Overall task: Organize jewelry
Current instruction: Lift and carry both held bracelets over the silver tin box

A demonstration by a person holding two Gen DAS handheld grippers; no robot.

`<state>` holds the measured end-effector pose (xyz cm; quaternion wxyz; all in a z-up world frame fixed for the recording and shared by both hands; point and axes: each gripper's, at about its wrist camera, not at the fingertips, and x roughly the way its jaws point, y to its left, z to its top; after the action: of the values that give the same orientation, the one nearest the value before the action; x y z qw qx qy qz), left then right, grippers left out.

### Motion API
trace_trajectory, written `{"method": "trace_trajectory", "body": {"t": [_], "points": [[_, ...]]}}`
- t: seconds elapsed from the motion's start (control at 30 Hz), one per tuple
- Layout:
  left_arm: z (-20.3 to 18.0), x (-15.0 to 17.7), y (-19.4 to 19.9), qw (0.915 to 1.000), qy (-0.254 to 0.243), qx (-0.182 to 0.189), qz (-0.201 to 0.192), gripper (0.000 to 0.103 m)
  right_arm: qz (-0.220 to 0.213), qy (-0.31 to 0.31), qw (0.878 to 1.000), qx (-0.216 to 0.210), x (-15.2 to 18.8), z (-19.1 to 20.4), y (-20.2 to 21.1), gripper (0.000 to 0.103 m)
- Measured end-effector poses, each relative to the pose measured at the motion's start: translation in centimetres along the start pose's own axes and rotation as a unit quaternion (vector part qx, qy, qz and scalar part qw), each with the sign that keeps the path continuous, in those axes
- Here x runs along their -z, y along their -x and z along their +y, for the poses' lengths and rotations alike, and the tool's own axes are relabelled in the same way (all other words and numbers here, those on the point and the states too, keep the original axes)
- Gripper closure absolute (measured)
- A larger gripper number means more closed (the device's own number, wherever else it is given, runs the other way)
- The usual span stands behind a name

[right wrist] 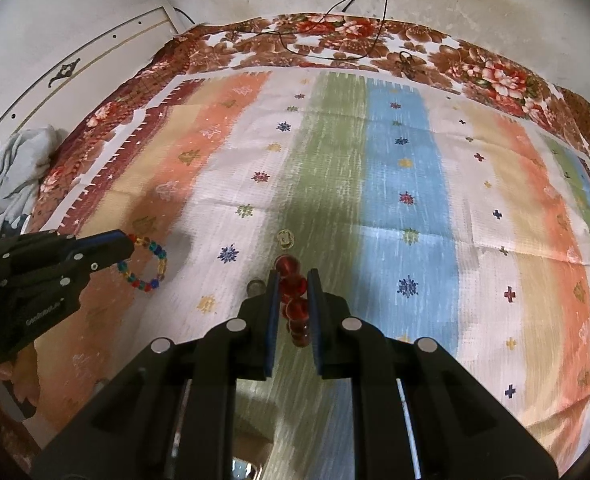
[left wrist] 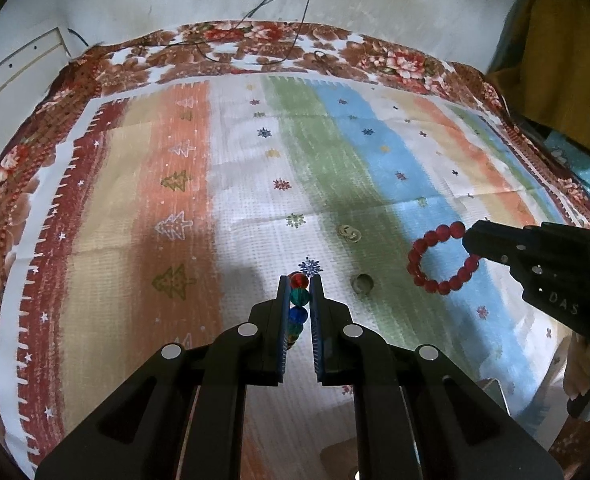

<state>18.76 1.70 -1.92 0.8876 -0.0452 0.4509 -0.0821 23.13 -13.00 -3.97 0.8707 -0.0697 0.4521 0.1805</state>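
Two bracelets hang light and limp: our left tongs [left wrist: 299, 280] pinch the multicolour bracelet [right wrist: 147, 264], our right tongs [right wrist: 291, 274] the red bracelet [left wrist: 439, 260]; smooth beads, so we grip across them.

Right gripper [right wrist: 291, 280] pinches red bead bracelet [right wrist: 293, 300]; left gripper [right wrist: 129, 246] at nine o'clock holds multicolor bracelet [right wrist: 151, 264], apparently lifted.

Left wrist camera is sitting behind the left gripper [left wrist: 299, 280], looking forward and down along its fingers, close above the striped cloth [left wrist: 135, 200]. Right wrist camera is doing likewise behind the right gripper [right wrist: 291, 276]. Both are facing the wall [right wrist: 475, 8] beyond the fingertips. Both views are sharing the cloth's green and blue stripes, and each is catching the other gripper at its side.
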Motion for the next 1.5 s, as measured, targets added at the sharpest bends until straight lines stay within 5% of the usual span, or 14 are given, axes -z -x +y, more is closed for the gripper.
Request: {"method": "trace_trajectory", "body": {"t": [1.5], "points": [[-5.2, 4.8, 9.7, 0.9953, -0.051, 0.042, -0.071, 0.094, -0.085, 0.029, 0.995, -0.049, 5.9, 4.2, 11.1, 0.088]]}}
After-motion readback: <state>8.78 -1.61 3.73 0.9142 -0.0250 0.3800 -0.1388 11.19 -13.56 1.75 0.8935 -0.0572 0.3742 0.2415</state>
